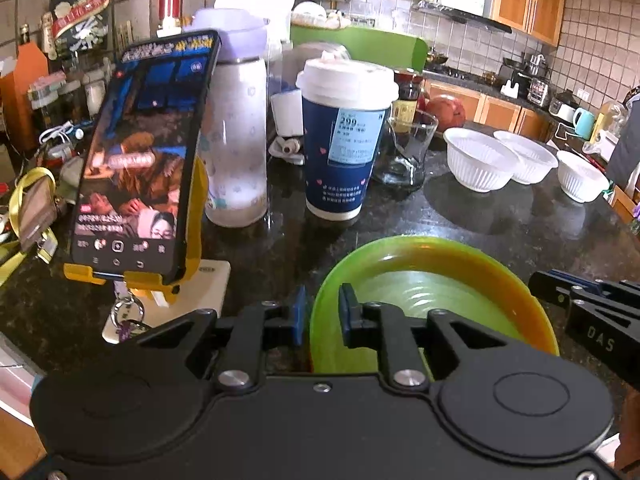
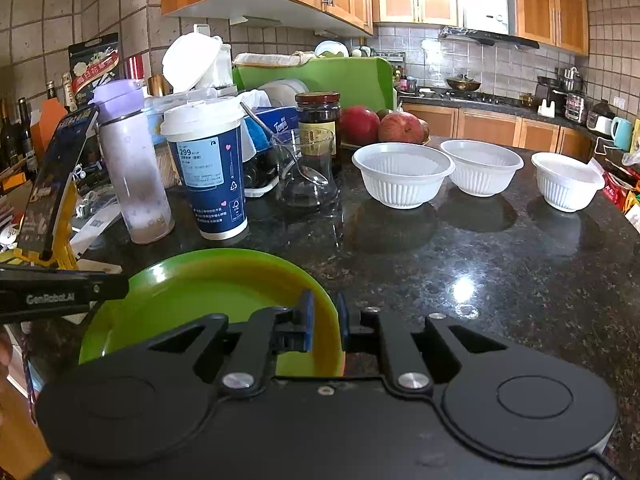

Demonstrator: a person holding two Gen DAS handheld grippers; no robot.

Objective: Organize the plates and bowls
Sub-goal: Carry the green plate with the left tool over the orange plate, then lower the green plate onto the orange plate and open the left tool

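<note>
A green plate (image 1: 440, 292) (image 2: 208, 292) is low over the dark granite counter (image 2: 480, 272), near its front edge. My left gripper (image 1: 322, 312) straddles the plate's left rim; its blue pads stand a little apart from the rim, so it is open. My right gripper (image 2: 325, 320) is shut on the plate's right rim. Each gripper shows at the edge of the other view: the right gripper (image 1: 548, 284) and the left gripper (image 2: 120, 286). Three white ribbed bowls (image 2: 402, 174) (image 2: 482, 166) (image 2: 568, 180) stand in a row at the back right of the counter.
Behind the plate stand a blue paper cup (image 2: 208, 184), a purple-lidded bottle (image 2: 132, 168), a glass with a spoon (image 2: 308, 172) and a dark jar (image 2: 318, 114). A phone on a yellow stand (image 1: 140, 152) is at the left. Apples (image 2: 384, 124) and a green dish rack (image 2: 320, 76) are further back.
</note>
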